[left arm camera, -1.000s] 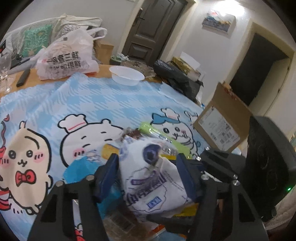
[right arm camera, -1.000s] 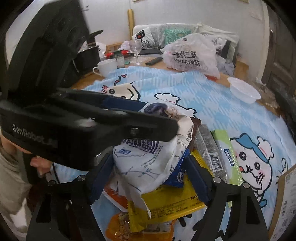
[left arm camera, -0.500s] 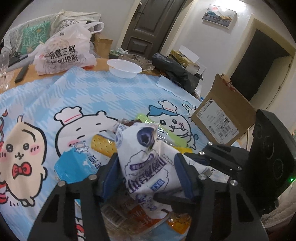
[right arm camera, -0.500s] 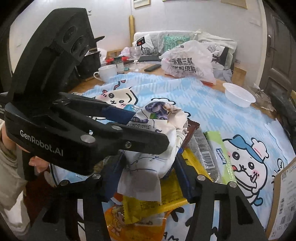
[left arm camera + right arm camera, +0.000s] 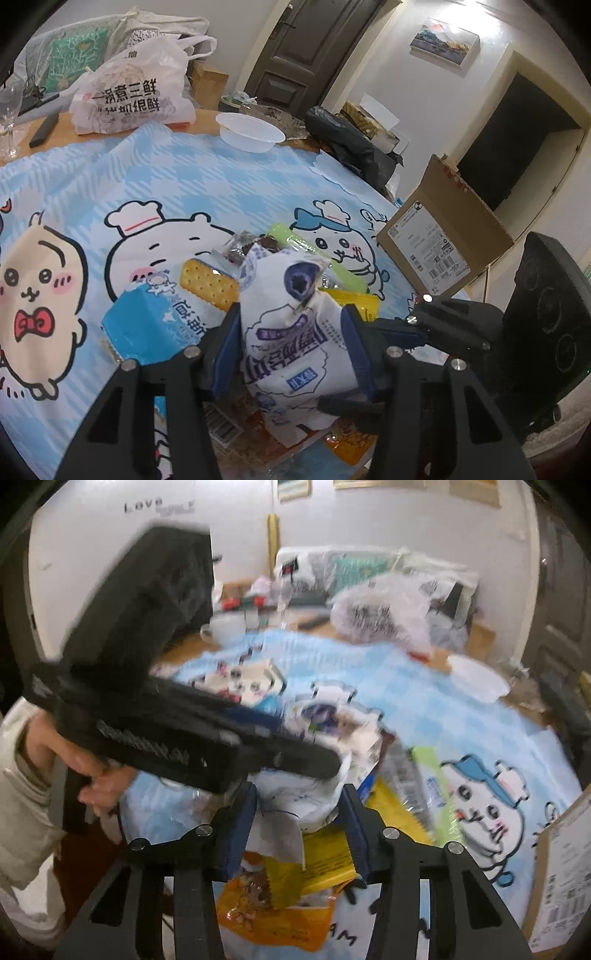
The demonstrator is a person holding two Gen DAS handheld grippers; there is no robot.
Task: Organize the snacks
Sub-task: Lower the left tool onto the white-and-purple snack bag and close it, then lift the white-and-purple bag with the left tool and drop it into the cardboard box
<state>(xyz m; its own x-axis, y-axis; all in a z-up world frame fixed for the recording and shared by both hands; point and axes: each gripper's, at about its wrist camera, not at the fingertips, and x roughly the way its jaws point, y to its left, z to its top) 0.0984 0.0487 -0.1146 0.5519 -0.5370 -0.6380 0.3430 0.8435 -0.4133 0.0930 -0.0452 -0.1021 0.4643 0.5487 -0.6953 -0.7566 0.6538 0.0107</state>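
Both grippers are on the same white pack [image 5: 291, 332]: left gripper [image 5: 291, 343] is closing, blue pads pinching its sides, and right gripper [image 5: 299, 812] is closing on its other end too. It sits between both jaws, above the snack pile [image 5: 295, 878].

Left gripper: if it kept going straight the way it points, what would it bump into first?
Probably the snack pile. The left gripper, jaws closing, already has the white blueberry packet between them; just beyond lie the cracker pack and other wrappers. Depth is unclear.
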